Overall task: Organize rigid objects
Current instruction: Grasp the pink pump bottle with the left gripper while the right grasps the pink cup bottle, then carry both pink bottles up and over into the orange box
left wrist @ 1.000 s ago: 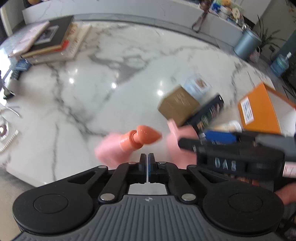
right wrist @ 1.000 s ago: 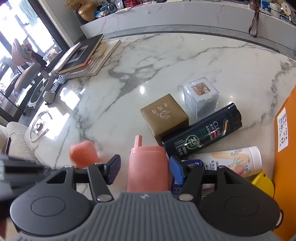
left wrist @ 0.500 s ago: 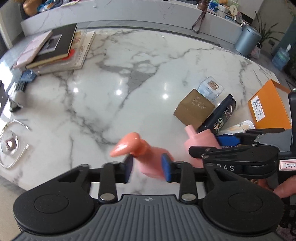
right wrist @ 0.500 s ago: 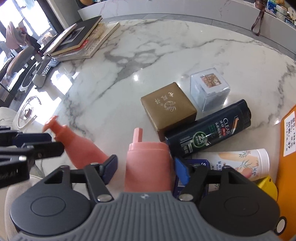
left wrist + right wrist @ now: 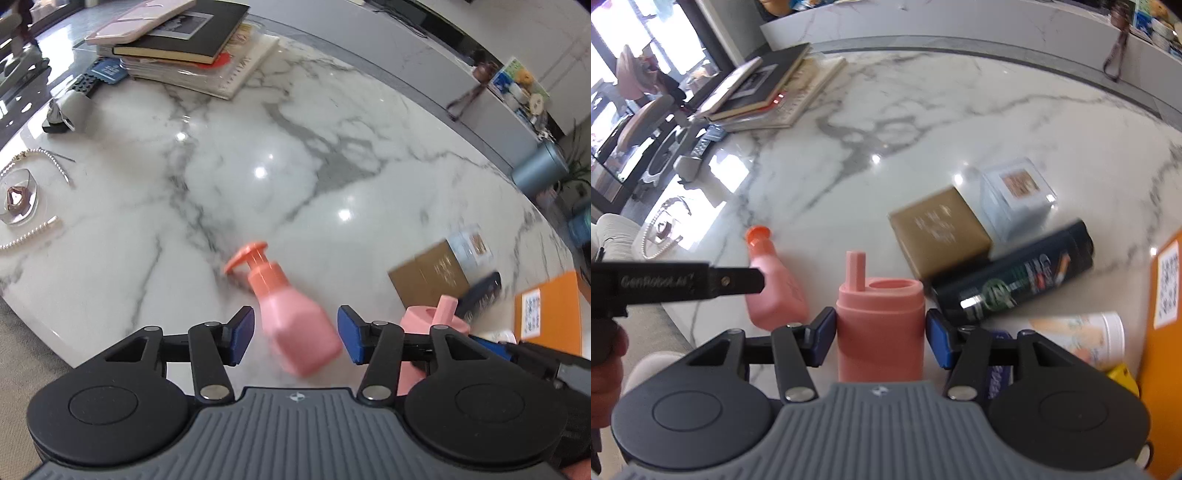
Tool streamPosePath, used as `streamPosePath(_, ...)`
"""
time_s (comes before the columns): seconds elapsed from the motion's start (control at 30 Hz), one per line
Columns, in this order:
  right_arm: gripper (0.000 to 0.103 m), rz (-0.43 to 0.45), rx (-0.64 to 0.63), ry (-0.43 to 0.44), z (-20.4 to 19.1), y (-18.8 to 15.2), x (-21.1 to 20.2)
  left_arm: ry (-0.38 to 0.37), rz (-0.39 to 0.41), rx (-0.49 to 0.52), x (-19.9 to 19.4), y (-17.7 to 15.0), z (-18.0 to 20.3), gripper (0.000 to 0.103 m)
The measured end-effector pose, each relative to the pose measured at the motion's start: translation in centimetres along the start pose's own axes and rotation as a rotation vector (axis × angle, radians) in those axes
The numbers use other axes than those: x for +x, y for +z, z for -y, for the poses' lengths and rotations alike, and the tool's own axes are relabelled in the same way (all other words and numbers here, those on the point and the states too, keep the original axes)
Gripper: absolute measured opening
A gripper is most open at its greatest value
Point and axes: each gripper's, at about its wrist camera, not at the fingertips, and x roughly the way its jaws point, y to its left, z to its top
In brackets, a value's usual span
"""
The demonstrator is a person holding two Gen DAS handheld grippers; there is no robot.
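Left wrist view: my left hand-held gripper [image 5: 296, 334] has spread wide since half a second ago, its pads now clear of the pink pump bottle [image 5: 291, 317], which lies tilted near the table's [image 5: 258, 206] near edge.

Right wrist view: my right hand-held gripper [image 5: 880, 336] still brackets the upright pink flask [image 5: 881, 325], jaws spread, at the same near edge.

Pink pump bottle [image 5: 295, 325] with orange pump head lies tilted on its side on marble, nozzle pointing away, blurred. Pink cylindrical bottle [image 5: 881, 325] with upright spout stands upright just right of it. Beyond: gold-brown box [image 5: 940, 232], clear cube box [image 5: 1015, 195], black shampoo bottle [image 5: 1015, 280] lying flat against the brown box, white printed tube [image 5: 1082, 339] lying beside it.
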Motion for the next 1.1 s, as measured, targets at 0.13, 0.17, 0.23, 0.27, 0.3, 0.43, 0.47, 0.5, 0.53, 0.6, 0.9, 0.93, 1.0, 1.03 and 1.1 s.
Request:
streamPosePath(0.13,0.054,-0.002,-0.026,0.036,-1.1,1.3,1.1,0.037,-0.043,-0.018,1.8,1.1,0.0,0.06)
streamPosePath(0.17,0.054,0.001,-0.039,0.045,-1.4,1.7,1.5,0.038,-0.056,-0.026,2.3,1.4,0.0,0.06)
streamPosePath(0.23,0.054,0.012,-0.064,0.061,-2.0,2.5,1.9,0.038,-0.077,-0.048,3.2,1.8,-0.3,0.059)
streamPosePath(0.27,0.054,0.019,-0.074,0.068,-2.3,2.8,2.0,0.04,-0.083,-0.059,3.6,2.0,-0.4,0.058)
streamPosePath(0.3,0.054,0.026,-0.083,0.071,-2.5,3.1,2.0,0.044,-0.091,-0.067,4.0,2.2,-0.5,0.056)
streamPosePath(0.43,0.054,0.027,-0.106,0.078,-2.6,3.3,2.0,0.043,-0.112,-0.079,5.1,2.6,-0.9,0.046)
streamPosePath(0.47,0.054,0.018,-0.107,0.073,-2.5,3.1,2.1,0.035,-0.114,-0.076,5.1,2.6,-0.9,0.044)
streamPosePath(0.5,0.054,0.012,-0.105,0.069,-2.4,2.9,2.2,0.03,-0.113,-0.074,5.2,2.6,-1.0,0.044)
streamPosePath(0.53,0.054,0.009,-0.101,0.071,-2.2,2.8,2.3,0.024,-0.111,-0.073,5.1,2.5,-1.0,0.043)
streamPosePath(0.6,0.054,0.016,-0.094,0.076,-2.1,2.5,2.2,0.008,-0.101,-0.068,4.9,2.3,-0.9,0.039)
streamPosePath(0.9,0.054,0.076,-0.108,0.057,-2.1,1.1,-1.1,-0.032,0.033,0.092,0.5,-0.9,1.8,0.028)
streamPosePath(0.93,0.054,0.083,-0.103,0.056,-1.9,0.7,-1.6,-0.041,0.049,0.097,-0.1,-1.4,1.9,0.028)
streamPosePath(1.0,0.054,0.1,-0.096,0.051,-1.4,-0.3,-2.7,-0.045,0.08,0.115,-1.0,-2.5,2.3,0.028)
streamPosePath(1.03,0.054,0.106,-0.091,0.047,-1.2,-0.8,-3.2,-0.039,0.103,0.127,-1.5,-3.1,2.6,0.028)
streamPosePath(1.1,0.054,0.116,-0.076,0.043,-0.8,-1.9,-4.3,-0.033,0.143,0.15,-2.8,-4.0,3.3,0.028)
